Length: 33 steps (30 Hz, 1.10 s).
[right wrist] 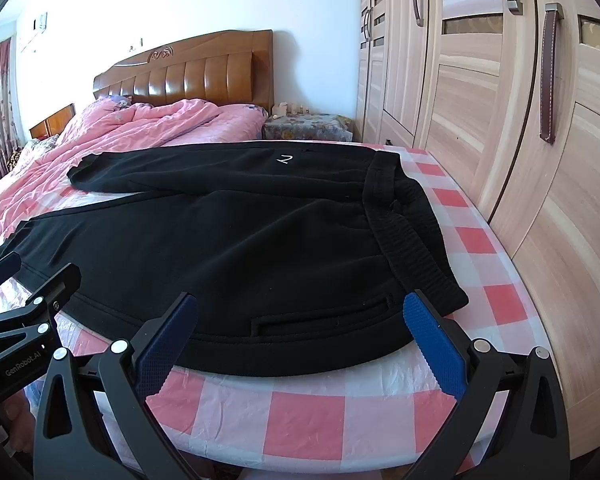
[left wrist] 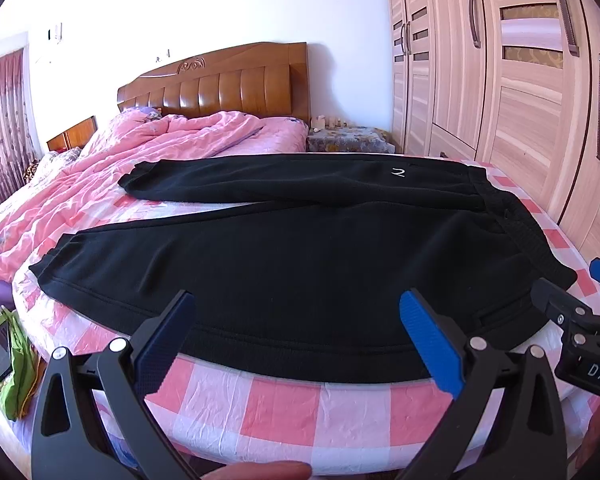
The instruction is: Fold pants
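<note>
- The black fleece jogger pants [left wrist: 300, 248] lay flat across the bed's pink-and-white checked sheet [left wrist: 284, 404], waistband toward the pale wooden wardrobe [left wrist: 520, 80].
- Your left gripper [left wrist: 296, 332] hovered at the pants' near edge, jaws spread wide, holding nothing.
- Your right gripper [right wrist: 300, 332] did likewise beside the waistband.

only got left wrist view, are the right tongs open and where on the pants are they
Observer: The right tongs are open and empty, at the near edge of the pants, by the waist end.
Operator: anything between them
Observer: A pocket slit lies in that gap.
Operator: waistband corner
Observer: The near corner of the waistband ends beside the right blue pad; I cannot tell if they touch.
</note>
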Available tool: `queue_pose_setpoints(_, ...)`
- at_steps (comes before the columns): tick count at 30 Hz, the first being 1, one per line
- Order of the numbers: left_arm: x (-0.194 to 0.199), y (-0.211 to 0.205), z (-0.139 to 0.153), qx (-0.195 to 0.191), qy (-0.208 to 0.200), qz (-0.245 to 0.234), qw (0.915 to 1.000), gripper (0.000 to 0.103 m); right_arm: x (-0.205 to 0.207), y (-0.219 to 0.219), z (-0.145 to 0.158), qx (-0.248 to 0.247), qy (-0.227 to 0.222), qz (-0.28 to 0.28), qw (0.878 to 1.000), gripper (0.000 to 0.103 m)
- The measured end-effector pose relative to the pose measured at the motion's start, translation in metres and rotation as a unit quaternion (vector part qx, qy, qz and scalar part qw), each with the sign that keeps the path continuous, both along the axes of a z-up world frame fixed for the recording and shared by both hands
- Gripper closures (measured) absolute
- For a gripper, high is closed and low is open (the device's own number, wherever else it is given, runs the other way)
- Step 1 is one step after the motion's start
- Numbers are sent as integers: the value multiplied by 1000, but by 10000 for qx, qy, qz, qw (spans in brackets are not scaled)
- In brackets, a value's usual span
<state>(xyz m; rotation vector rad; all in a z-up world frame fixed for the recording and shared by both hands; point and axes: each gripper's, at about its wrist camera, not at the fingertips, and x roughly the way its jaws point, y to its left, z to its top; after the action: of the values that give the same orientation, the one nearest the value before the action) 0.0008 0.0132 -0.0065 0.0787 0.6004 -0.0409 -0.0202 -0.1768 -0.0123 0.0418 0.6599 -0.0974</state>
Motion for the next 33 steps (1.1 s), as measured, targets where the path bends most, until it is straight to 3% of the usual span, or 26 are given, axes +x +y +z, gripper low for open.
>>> queue_pose_setpoints(33,2,8,-11,-61,199,33,9998,1,1,-3,-9,182,126,27,9998,4)
